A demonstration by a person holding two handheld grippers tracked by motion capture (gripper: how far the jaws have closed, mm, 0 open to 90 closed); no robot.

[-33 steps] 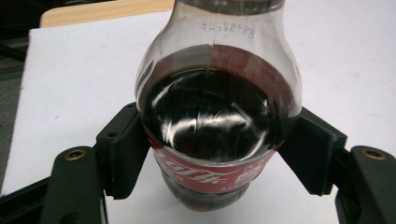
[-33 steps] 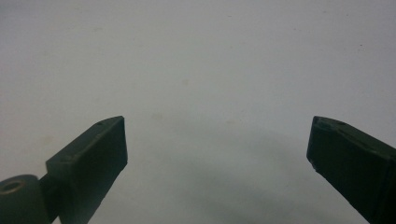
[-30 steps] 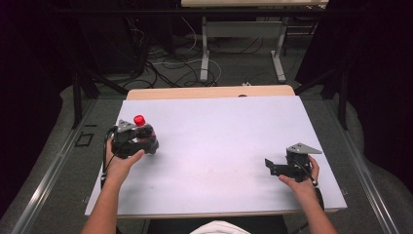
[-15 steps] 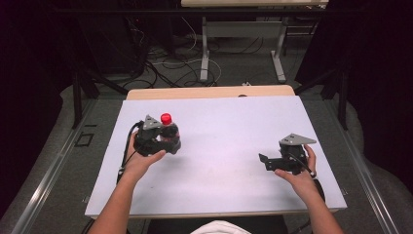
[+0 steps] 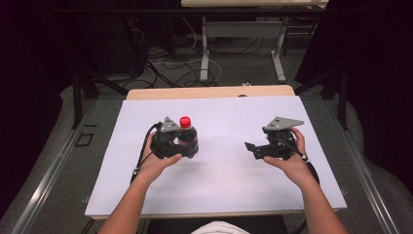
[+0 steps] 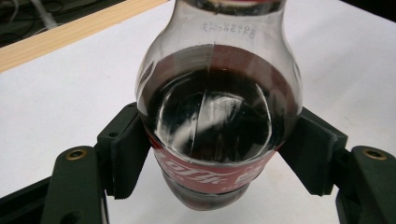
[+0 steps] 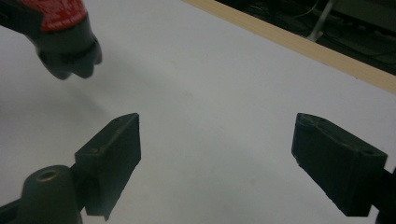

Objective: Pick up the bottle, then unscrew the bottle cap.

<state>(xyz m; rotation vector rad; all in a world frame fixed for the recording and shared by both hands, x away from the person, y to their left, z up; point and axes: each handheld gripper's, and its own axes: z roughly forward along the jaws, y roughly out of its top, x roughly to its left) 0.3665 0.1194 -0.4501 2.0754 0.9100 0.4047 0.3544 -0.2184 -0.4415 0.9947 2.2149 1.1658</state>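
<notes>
Cola bottle sits clamped in the left gripper, jaws pressed on both sides of its label band, carried over the left half of the white table. Picking up looks done; handing over or setting down remains. Its red cap is on, dark drink fills the clear plastic to the shoulder. The right gripper holds nothing; its jaws have just been closing yet stand apart, aimed toward the bottle.

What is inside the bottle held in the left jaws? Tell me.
Dark cola fills the bottle up to its shoulder, with clear space above. The red label and the left gripper cover the lower part.
</notes>
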